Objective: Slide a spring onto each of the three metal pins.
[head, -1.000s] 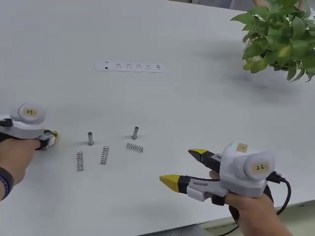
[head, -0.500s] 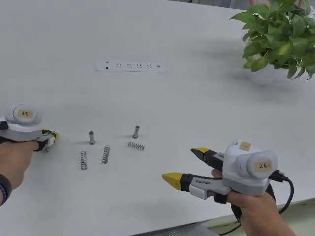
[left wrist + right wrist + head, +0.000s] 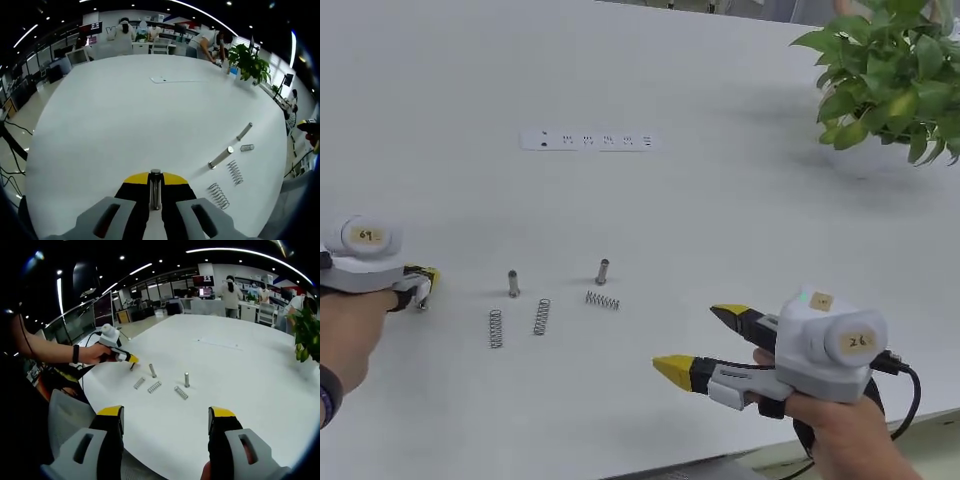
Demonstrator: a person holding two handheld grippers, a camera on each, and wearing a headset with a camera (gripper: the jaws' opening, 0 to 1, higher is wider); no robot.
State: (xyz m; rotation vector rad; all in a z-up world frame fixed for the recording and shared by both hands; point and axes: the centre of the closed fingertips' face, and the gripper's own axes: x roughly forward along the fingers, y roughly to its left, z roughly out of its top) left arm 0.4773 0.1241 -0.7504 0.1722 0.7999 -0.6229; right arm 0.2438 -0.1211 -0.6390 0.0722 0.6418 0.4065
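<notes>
The left gripper (image 3: 418, 283) sits at the left edge of the head view, low over the white tabletop (image 3: 740, 210). Its yellow-tipped fingers (image 3: 137, 179) are closed on one metal pin, the gripped pin (image 3: 155, 187). This pin pokes out between them at the bottom of the left gripper view.

Two more pins stand up on the tabletop in the lower middle of the head view. The middle pin (image 3: 513, 284) is near the left gripper, on its right side. The right pin (image 3: 603, 270) is farther right.

Three springs lie flat just below these pins. The left spring (image 3: 496, 328) and the middle spring (image 3: 541, 316) lie side by side under the middle pin. The right spring (image 3: 602, 300) lies just under the right pin.

The right gripper (image 3: 700, 340) is in the lower right of the head view. Its fingers (image 3: 111, 412) are spread wide and hold nothing. It is well apart from the springs.

A white power strip (image 3: 587, 141) lies in the upper middle, and a green plant (image 3: 895, 70) fills the upper right corner.
</notes>
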